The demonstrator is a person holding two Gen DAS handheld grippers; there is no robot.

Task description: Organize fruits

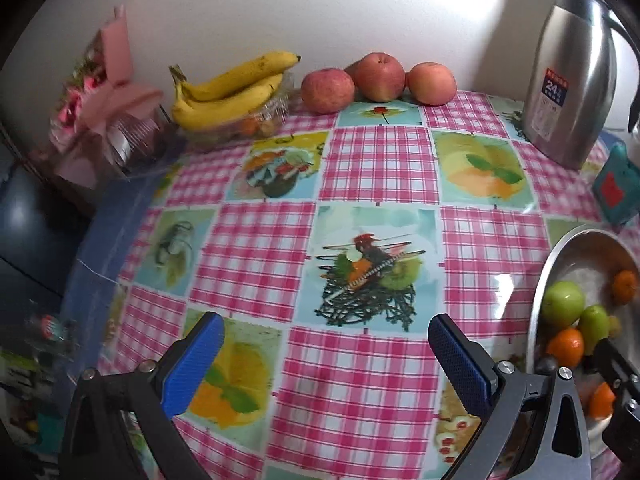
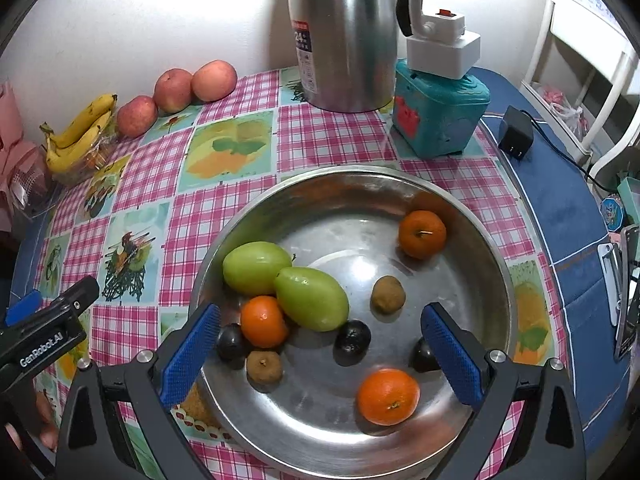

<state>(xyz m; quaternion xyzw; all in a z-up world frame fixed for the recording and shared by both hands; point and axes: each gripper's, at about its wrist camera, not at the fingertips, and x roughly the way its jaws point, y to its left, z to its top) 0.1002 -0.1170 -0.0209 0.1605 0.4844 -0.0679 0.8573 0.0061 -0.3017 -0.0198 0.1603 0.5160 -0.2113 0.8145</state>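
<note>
A: Where do things stand?

B: The right gripper (image 2: 320,354) hangs above the steel bowl (image 2: 472,216), jaws spread wide, nothing between the pads. Right under it lie a small dark fruit (image 2: 352,342) and, nearer its base, an orange (image 2: 388,396). Off toward its left finger sit two green fruits (image 2: 310,298) touching each other, a second orange (image 2: 263,321) against them, and a brown fruit (image 2: 263,366). A third orange (image 2: 422,234) rests alone, far ahead and to the right.

A: And the other hand?

B: The left gripper (image 1: 326,364) is just as wide open and empty, over bare tablecloth (image 1: 380,160) — the bowl only just beside its right finger.

A: So what makes the next pick go well?

B: My guess is more fruit goes in. The bananas (image 1: 230,90) and three apples (image 1: 378,76) wait far ahead of the left gripper, by the wall. An apple is wide and round; I'd centre the jaws over it and close on the widest part so it doesn't squirt out.

A: What does each camera miss?

B: Only the right view shows the whole bowl. The left view gives a closer look at the apples and bananas — and at the pink wrapped bouquet (image 1: 108,92) beside them.
</note>
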